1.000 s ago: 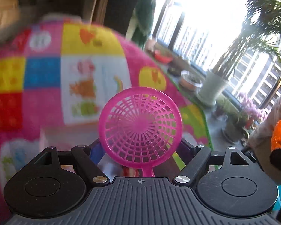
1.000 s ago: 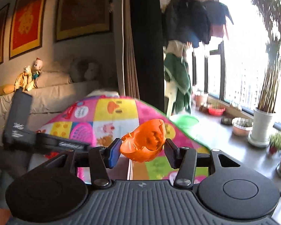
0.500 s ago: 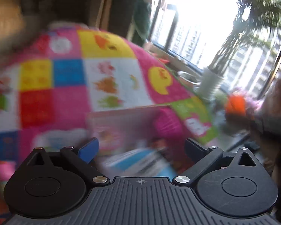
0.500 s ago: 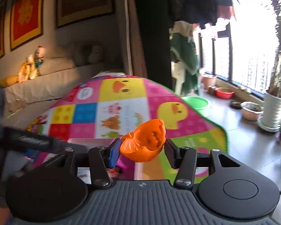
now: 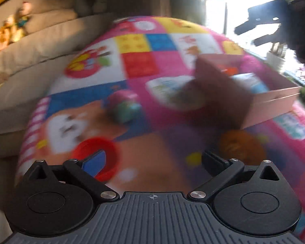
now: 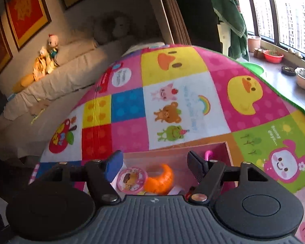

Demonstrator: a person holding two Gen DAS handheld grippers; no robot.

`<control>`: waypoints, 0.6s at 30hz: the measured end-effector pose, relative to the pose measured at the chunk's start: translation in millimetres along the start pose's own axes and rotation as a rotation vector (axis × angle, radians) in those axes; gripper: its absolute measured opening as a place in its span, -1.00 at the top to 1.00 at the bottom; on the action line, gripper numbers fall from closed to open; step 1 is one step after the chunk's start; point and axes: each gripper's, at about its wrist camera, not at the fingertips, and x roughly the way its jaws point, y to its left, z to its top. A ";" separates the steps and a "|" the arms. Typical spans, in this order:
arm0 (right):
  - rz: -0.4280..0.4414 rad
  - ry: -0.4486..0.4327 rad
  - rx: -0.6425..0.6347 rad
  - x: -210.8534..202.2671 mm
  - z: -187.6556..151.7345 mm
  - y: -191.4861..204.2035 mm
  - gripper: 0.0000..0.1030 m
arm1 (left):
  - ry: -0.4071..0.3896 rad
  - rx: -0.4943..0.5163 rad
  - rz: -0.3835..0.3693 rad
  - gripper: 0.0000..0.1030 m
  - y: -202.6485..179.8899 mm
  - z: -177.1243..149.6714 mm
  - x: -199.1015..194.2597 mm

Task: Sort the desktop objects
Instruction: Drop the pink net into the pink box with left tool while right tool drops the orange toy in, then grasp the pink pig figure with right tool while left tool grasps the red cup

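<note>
Left gripper: jaws spread wide, nothing between them. It sits above the colourful patchwork play mat. L view is heavily motion-blurred. Red round plastic bowl lies on the mat just behind the blue-padded L finger. A pink-and-teal rounded toy lies further out, mid-mat; detail too blurred to ID. An orange-brown round toy lies on the mat near the R finger, just in front of the pink cardboard box. Box is on the mat to the right; contents only smeared colour in this view.

Right gripper: jaws spread, holding nothing, positioned over the same pink box. Inside the box, below the fingers: orange plastic crescent-shaped toy, touching a round pink toy plate w/ printed sweets on its left. A pink curved plastic handle pokes up by the box's right wall, beside the R finger; the rest of it is hidden.

Bkgd: beige sofa w/ small dolls on it.
</note>
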 end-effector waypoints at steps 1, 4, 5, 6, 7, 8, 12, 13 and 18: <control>-0.004 0.004 -0.016 -0.5 -2.2 7.1 -0.41 | 0.001 -0.021 0.024 -1.00 7.9 -4.0 1.9; 0.007 0.021 -0.114 1.5 -13.0 48.4 -0.57 | 0.004 -0.108 0.103 -1.00 30.5 -11.8 8.2; 0.023 0.034 -0.148 4.9 -17.5 64.6 -0.63 | 0.005 -0.144 0.122 -1.00 37.0 -14.1 10.1; 0.049 0.054 -0.180 10.3 -22.6 82.7 -0.64 | 0.005 -0.171 0.123 -1.00 43.5 -18.1 9.1; 0.073 0.077 -0.203 15.6 -26.6 97.6 -0.64 | 0.006 -0.194 0.113 -1.00 47.7 -19.9 9.8; 0.106 0.114 -0.228 25.1 -32.8 116.6 -0.64 | 0.004 -0.213 0.098 -1.00 51.9 -21.6 8.0; 0.161 0.211 -0.283 60.6 -53.7 170.5 -0.62 | -0.005 -0.244 0.071 -1.00 57.4 -22.5 7.3; 0.165 0.230 -0.293 70.2 -58.7 181.7 -0.52 | -0.005 -0.242 0.072 -1.00 56.4 -22.9 6.8; 0.198 0.281 -0.237 106.2 -77.1 209.0 -0.25 | -0.009 -0.219 0.056 -1.00 51.9 -23.6 8.3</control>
